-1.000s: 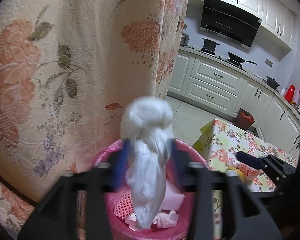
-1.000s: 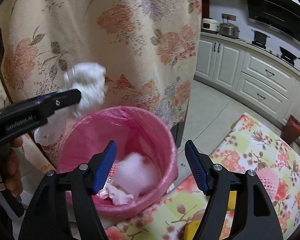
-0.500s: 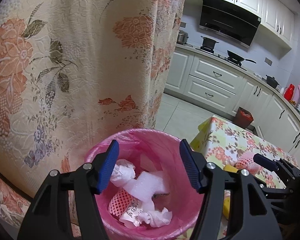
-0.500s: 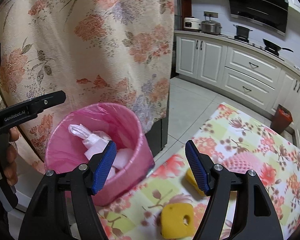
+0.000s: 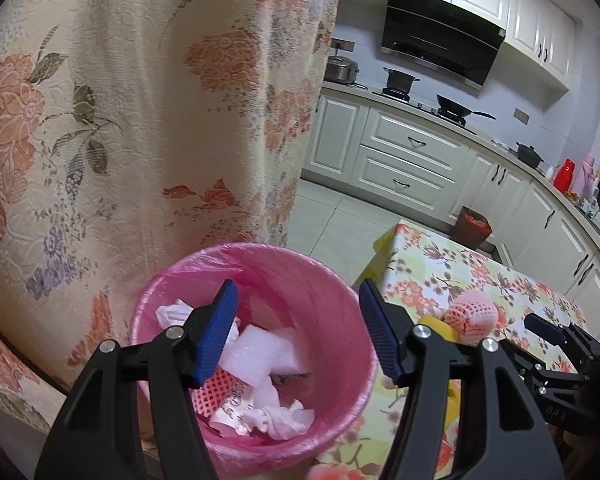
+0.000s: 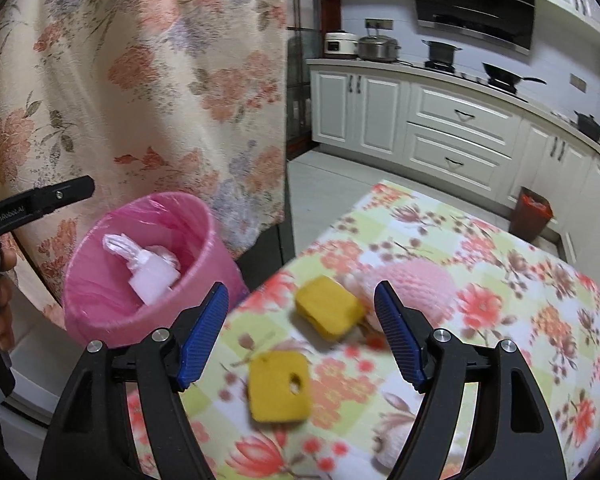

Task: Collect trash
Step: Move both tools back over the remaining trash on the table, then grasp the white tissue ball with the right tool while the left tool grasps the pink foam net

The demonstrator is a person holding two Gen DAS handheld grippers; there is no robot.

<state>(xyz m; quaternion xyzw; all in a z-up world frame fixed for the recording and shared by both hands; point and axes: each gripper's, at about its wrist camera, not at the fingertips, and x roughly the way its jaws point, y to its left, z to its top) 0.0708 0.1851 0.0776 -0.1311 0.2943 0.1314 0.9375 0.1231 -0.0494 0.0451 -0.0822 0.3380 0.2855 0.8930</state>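
The pink-lined trash bin [image 5: 320, 280] stands beside the table and holds white plastic, foam [image 5: 260, 350] and paper scraps. My left gripper [image 5: 298, 332] is open and empty above the bin. My right gripper [image 6: 302, 334] is open and empty over the floral table, above two yellow sponge pieces [image 6: 278, 386] [image 6: 328, 312]. A pink foam net [image 6: 418, 280] lies just beyond them. The bin [image 6: 100, 304] also shows at the left of the right wrist view, with the white bag [image 6: 140, 260] inside. The foam net [image 5: 470, 316] shows in the left wrist view too.
A floral curtain [image 5: 120, 120] hangs right behind the bin. The floral tablecloth [image 6: 520, 320] covers the table. Kitchen cabinets [image 5: 412, 160] and a small red bin [image 5: 472, 226] stand on the far side of the tiled floor.
My left gripper opened and dropped the white plastic bag into the bin. My right gripper moved right, from over the bin to over the yellow sponges on the table.
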